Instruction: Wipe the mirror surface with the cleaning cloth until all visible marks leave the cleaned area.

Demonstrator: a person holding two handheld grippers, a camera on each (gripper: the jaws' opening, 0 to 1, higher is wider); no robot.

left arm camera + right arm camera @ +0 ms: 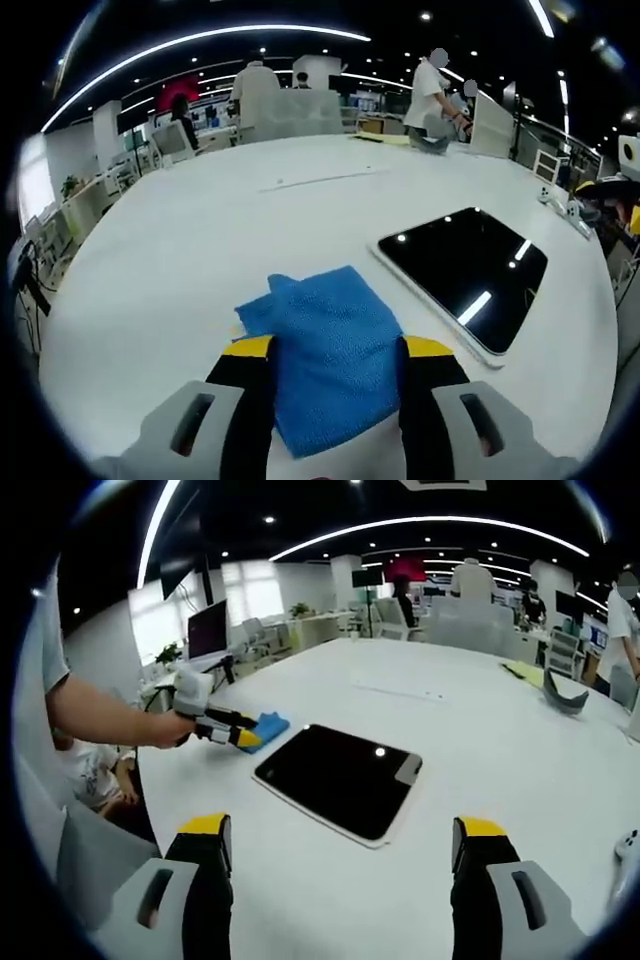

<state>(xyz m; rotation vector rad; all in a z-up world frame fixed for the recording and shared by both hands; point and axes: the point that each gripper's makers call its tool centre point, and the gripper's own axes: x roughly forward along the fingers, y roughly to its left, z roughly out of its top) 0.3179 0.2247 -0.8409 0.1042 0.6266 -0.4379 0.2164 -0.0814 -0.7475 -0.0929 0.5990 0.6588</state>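
Observation:
A blue cleaning cloth [322, 352] lies flat on the white table [200, 230], and my left gripper [338, 350] is open with one jaw on each side of it. The mirror [465, 272], a dark glossy rectangle with a pale frame, lies just to the right of the cloth and reflects the ceiling lights. In the right gripper view the mirror [340, 775] sits ahead of my right gripper [342, 828], which is open and holds nothing. Beyond the mirror's far left corner, a hand holds the left gripper [235, 732] at the cloth [270, 723].
The table [480, 740] stretches wide and bare behind the mirror. A dark curved object [565, 698] and a yellow sheet [522, 670] lie at its far side, and a small white item [628, 845] at its right edge. People, monitors and desks stand in the background.

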